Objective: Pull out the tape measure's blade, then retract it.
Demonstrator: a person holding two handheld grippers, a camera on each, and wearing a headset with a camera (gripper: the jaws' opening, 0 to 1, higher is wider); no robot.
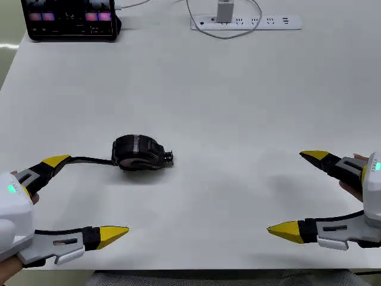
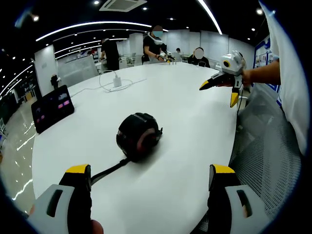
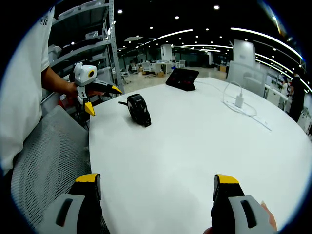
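A black tape measure (image 1: 139, 152) lies on the white table (image 1: 226, 101), its blade hook facing right and a black wrist strap (image 1: 89, 159) trailing left. My left gripper (image 1: 89, 195) stands open at the near left edge, its far finger beside the strap's end. From the left gripper view the tape measure (image 2: 138, 136) sits just ahead between the jaws, the left gripper (image 2: 150, 176) open. My right gripper (image 1: 302, 192) is open at the near right, well apart from the case. In the right gripper view the tape measure (image 3: 138, 109) lies far ahead, the right gripper (image 3: 156, 184) holding nothing.
A dark tablet (image 1: 70, 19) stands at the table's far left. A white power strip (image 1: 245, 22) with a plugged charger and cable lies at the far middle. Several people stand at the table's far end (image 2: 156, 41). A mesh chair (image 3: 46, 161) sits by the near edge.
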